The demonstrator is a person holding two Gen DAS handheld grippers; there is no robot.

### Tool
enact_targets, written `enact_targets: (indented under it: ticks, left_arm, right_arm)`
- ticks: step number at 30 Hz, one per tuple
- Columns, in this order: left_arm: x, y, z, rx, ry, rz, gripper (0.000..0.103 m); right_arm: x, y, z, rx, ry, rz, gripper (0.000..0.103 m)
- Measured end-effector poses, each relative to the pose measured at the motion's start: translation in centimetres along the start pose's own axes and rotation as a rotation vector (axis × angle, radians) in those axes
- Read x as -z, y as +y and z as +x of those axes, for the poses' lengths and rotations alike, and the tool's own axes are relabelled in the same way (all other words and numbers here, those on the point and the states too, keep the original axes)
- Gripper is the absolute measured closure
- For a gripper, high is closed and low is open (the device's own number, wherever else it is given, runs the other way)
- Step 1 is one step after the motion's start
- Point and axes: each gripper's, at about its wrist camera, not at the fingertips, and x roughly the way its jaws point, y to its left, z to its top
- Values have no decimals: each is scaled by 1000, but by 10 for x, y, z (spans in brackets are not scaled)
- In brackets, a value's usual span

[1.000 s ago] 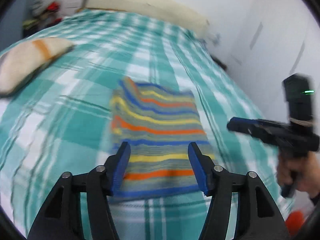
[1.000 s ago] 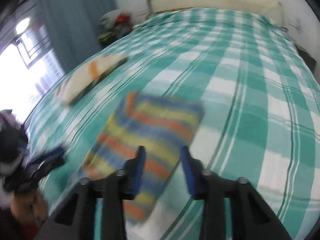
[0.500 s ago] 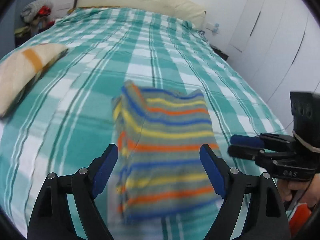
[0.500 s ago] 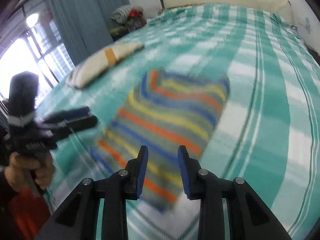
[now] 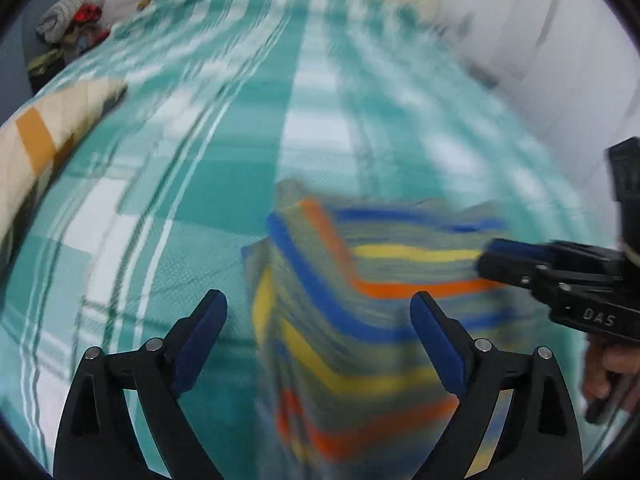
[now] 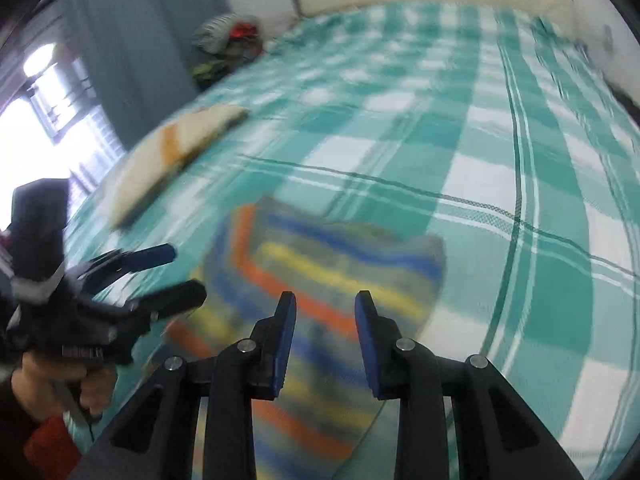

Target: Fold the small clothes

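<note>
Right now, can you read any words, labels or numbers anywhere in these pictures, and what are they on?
"DAS": pale raised letters on the black body of the right hand-held gripper, seen in the left wrist view.
A ridged strip on the body of the left hand-held gripper, in the right wrist view, may be lettering, but it is too blurred to read.
Nothing readable on the striped garment or the checked bedspread.

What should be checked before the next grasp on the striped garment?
1. Striped garment lies folded on the bed: ok.
2. Left hand-held gripper open, holding nothing: ok.
3. Right hand-held gripper open, narrower gap, holding nothing: ok.
4. Both hand-held grippers over the garment's near end: ok.
5. Fold edges neatly aligned: cannot tell, frames blurred.
6. Pillow apart from the garment: ok.
</note>
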Motion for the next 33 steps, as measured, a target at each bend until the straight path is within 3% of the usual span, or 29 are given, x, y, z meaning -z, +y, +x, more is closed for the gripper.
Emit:
enact_targets:
  ticks: [1,2,3,6,9,12,15,17,18,20,21,22,24,27,33]
  left_arm:
    - [1,7,19,-6,47,-19,8]
    - [4,10,19,7,46,-27,8]
    - [4,12,13,11,21,-30,8]
    - [14,12,-26,35,-40,-29,10]
    - [48,6,-72,76,-91,-19,9]
    - [90,-8,-84,57,-77,2,6]
    - [127,-14,-65,-4,37,-8,7]
    - [143,-18,-84,-32,11,-22,8]
    - [149,-21,-98,-17,-13,-35,7]
    - [162,-27,-119,19,-49,-63,4]
    - [170,-31,-128,28,-66,-73,3]
    - [178,-36,-132,26,-74,-72,2]
    - [186,-43,-126,10,-52,-63,2]
    - [194,-47,-112,-9,-23,-75,2]
    - [223,-61,-100,-95,-53,-14,1]
  right_arm:
    - [-3,-8,16,25,39,26,72]
    - [0,-19,43,52,119,69,71]
    - [5,-23,54,45,145,90,71]
    - [3,-18,39,66,92,107,71]
    - [19,8,-17,68,-10,59,62]
    - [62,38,-59,59,-33,9,61]
    - [124,49,-57,46,21,43,59]
    - [162,55,-39,104,107,75,58]
    - [167,56,-45,110,83,85,57]
    - [175,66,-71,162,46,109,43]
    - [178,71,-83,201,23,124,24]
    - [183,77,-96,248,1,133,14]
    - [193,88,-118,342,-42,123,13]
    - [210,93,-128,433,-40,92,13]
    - [236,84,-114,448,1,90,13]
